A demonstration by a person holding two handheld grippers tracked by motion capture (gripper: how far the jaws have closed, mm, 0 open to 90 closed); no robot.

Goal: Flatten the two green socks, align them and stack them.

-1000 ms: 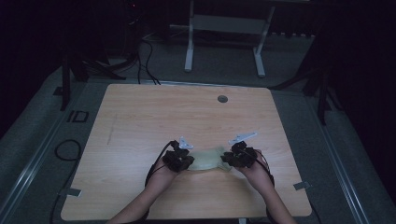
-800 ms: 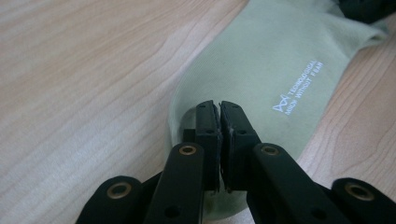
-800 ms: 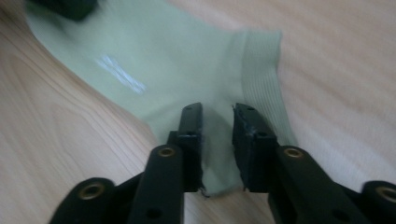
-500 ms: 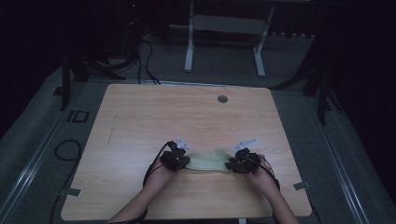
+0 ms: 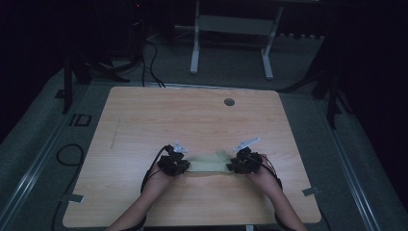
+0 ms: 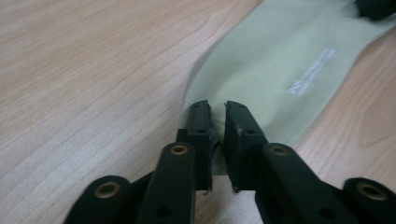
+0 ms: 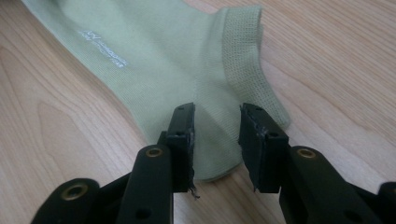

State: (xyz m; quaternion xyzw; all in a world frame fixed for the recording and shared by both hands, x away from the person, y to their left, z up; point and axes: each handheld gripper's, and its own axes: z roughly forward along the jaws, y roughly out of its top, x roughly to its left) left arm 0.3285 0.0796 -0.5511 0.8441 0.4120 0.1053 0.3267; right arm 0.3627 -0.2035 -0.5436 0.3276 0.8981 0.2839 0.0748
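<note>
**Sock stretched between my jaws**

Low in the high view's frame, the pale green sock [image 5: 209, 162] lay flat on the table [image 5: 144, 120]. My left gripper [image 6: 215, 108] pinched its toe edge nearly closed; my right gripper [image 7: 215, 112] stood parted astride its heel.

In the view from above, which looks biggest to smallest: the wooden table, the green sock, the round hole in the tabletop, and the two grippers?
1. Wooden table, by far.
2. Green sock.
3. Left gripper and right gripper: they look about alike, so no ranking between them.
4. Round hole.
</note>
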